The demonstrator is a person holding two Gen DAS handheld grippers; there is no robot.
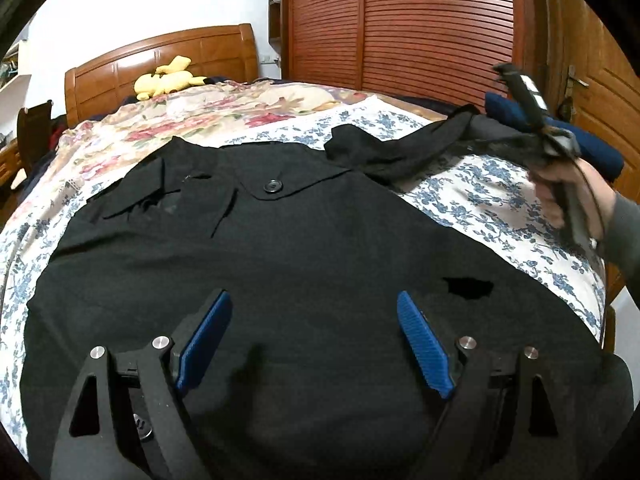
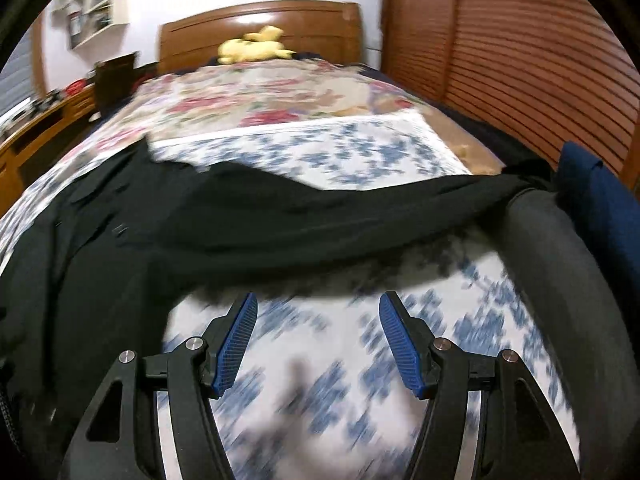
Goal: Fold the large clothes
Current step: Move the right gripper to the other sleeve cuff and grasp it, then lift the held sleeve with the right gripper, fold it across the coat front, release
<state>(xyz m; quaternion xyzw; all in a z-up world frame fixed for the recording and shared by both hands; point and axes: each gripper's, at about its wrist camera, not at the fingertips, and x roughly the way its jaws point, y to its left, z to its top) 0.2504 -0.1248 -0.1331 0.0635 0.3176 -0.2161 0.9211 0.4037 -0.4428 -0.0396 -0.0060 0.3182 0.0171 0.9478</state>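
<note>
A large black coat (image 1: 256, 264) lies spread on the bed, collar toward the headboard, one button (image 1: 273, 187) showing. Its right sleeve (image 1: 420, 148) stretches toward the bed's right edge. My left gripper (image 1: 314, 304) is open and empty, hovering just above the coat's lower body. In the right wrist view the coat (image 2: 100, 248) lies at the left and its sleeve (image 2: 340, 208) runs across the view. My right gripper (image 2: 318, 306) is open and empty above the floral sheet, just short of the sleeve. That view is motion-blurred. The right hand-held gripper also shows in the left wrist view (image 1: 560, 144), near the sleeve's end.
The bed has a blue-flowered sheet (image 1: 480, 196) and a red-flowered quilt (image 1: 192, 116). A yellow plush toy (image 1: 168, 78) lies by the wooden headboard (image 1: 160, 64). A folded dark blue garment (image 1: 592, 144) sits at the right edge. A slatted wooden wardrobe (image 1: 420, 20) stands beyond.
</note>
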